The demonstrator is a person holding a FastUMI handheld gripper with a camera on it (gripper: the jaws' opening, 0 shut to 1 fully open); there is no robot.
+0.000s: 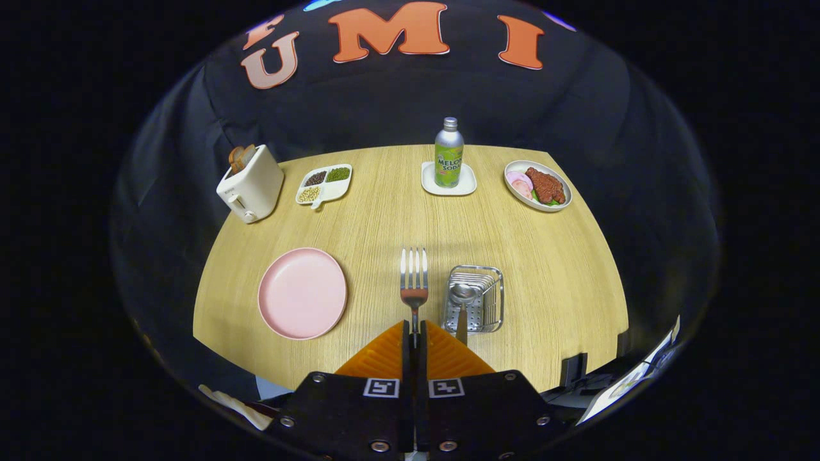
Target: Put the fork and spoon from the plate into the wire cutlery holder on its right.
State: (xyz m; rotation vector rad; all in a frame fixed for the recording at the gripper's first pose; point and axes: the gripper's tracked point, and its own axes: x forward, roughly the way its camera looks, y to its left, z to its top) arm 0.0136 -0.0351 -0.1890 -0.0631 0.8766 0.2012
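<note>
Gripper (414,336) clamped tight on the fork (414,282), spoon (462,301) already in the holder (475,299) right; tines could snag its wire rim

Gripper (414,333) fingers pressed together — clamped on the fork (414,279) handle

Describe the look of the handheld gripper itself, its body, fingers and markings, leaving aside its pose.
The gripper has a flat black body fastened with round silver screws along its edges. Two small square black-and-white coded markers sit side by side on the body, one behind each finger. The two fingers are wedge-shaped with finely ribbed surfaces, tapering forward.
</note>
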